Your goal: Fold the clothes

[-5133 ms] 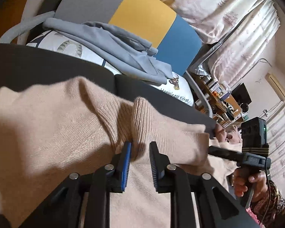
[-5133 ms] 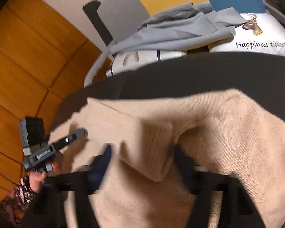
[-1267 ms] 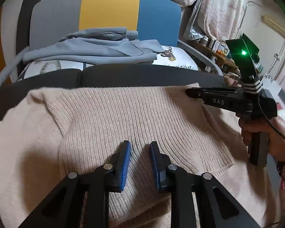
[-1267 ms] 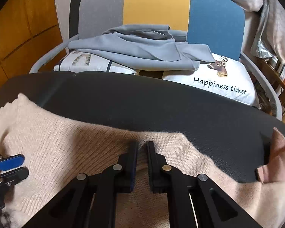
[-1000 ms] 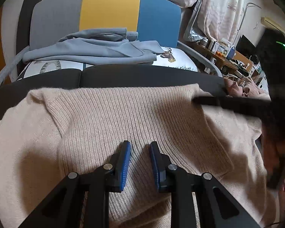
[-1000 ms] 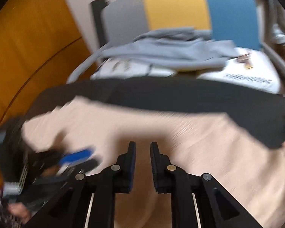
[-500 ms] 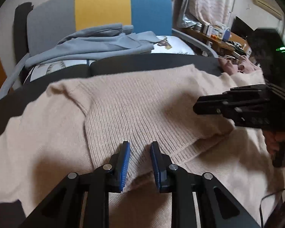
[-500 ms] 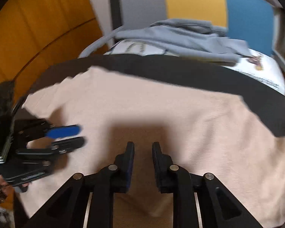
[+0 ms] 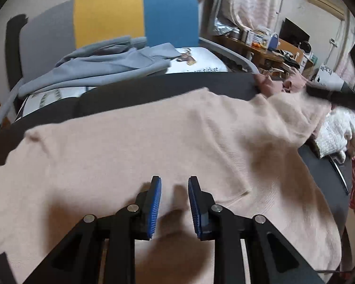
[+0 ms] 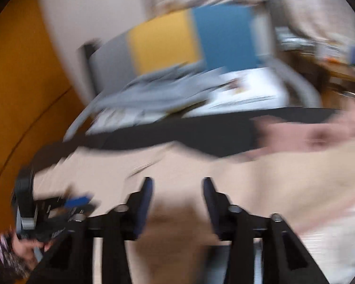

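A beige knit sweater (image 9: 130,146) lies spread over the black table (image 9: 153,92). My left gripper (image 9: 174,190) hovers low over its near middle, blue pads (image 9: 155,203) apart with only cloth beneath them. At the right edge of the left wrist view, my right gripper (image 9: 328,94) shows as a dark blur beside a raised bunch of sweater (image 9: 295,116). The right wrist view is heavily blurred. There my right gripper (image 10: 177,189) stands wide open above the sweater (image 10: 201,165). My left gripper (image 10: 78,201) appears at lower left, held by a hand.
Behind the table stands a chair with a grey, yellow and blue back (image 9: 111,16), carrying a grey garment (image 9: 99,64) and a white printed cushion (image 9: 196,64). Pink and white clothes (image 9: 333,135) lie at the table's right end. A cluttered shelf (image 9: 272,45) is far right.
My right gripper has swung fast to the right and its jaws have opened wider. The sweater's right part now bunches up near it. My left gripper stays over the sweater.
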